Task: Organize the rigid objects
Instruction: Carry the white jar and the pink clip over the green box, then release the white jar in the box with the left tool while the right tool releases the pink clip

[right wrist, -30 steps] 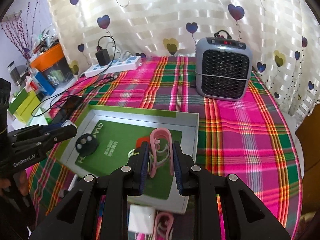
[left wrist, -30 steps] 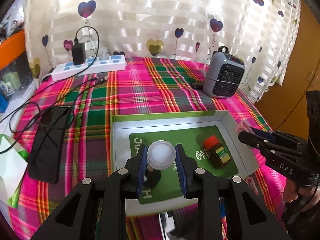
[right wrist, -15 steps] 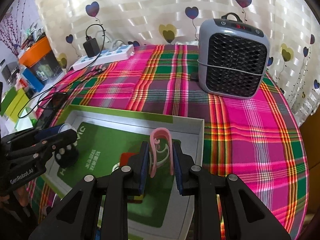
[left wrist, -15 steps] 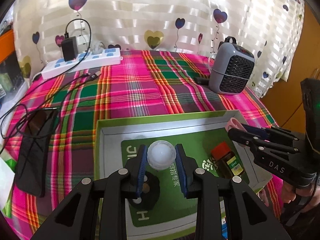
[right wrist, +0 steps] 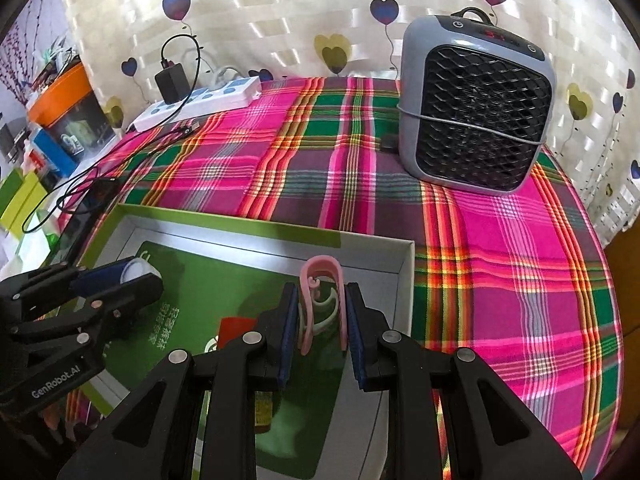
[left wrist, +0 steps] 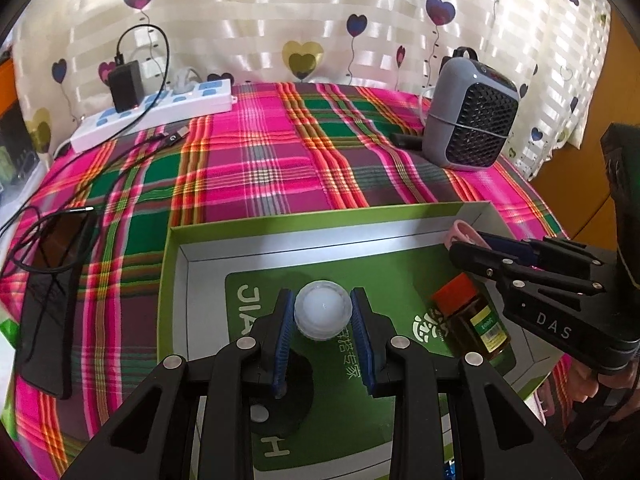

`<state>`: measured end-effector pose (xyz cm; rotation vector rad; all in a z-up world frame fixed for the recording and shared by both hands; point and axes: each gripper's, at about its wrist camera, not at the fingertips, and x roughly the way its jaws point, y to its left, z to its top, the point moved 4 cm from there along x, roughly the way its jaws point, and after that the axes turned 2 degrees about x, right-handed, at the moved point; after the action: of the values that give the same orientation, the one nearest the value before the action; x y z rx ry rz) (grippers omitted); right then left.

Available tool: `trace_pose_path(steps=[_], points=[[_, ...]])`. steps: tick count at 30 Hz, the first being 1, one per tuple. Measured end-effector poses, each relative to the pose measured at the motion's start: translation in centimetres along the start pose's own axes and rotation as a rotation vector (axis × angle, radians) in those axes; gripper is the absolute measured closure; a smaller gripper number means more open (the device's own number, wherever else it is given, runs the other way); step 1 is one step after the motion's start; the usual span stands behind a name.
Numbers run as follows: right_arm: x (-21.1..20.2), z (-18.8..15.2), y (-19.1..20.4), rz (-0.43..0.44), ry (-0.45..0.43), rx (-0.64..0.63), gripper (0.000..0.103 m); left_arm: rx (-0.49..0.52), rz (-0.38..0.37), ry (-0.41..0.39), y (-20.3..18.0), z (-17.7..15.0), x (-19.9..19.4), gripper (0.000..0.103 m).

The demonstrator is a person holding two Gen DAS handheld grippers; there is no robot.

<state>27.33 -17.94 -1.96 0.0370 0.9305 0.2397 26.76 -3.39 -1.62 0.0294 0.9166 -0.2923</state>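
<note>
Right wrist view: right hand-held gripper (right wrist: 322, 320) clamps pink clip (right wrist: 322, 300), long axis along the fingers, closed bend pointing away, over green box (right wrist: 240, 222); left hand-held gripper (left wrist: 323, 312) pinches white cap (left wrist: 323, 314).

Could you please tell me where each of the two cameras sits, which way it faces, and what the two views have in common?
Left wrist: on the left gripper, facing down over the green tray; its pads grip a white cap, and the right gripper enters from the right.
Right wrist: on the right gripper, facing down over the tray's right corner; it grips a pink clip, and the left gripper enters from the left.
Shared: tray, plaid cloth, grey heater, power strip.
</note>
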Motion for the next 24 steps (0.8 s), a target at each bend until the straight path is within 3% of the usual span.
trace_pose_path(steps=[24], points=[[0.68, 0.45, 0.09, 0.012, -0.004, 0.01, 0.079, 0.012, 0.005, 0.015, -0.17, -0.19, 0.91, 0.075]])
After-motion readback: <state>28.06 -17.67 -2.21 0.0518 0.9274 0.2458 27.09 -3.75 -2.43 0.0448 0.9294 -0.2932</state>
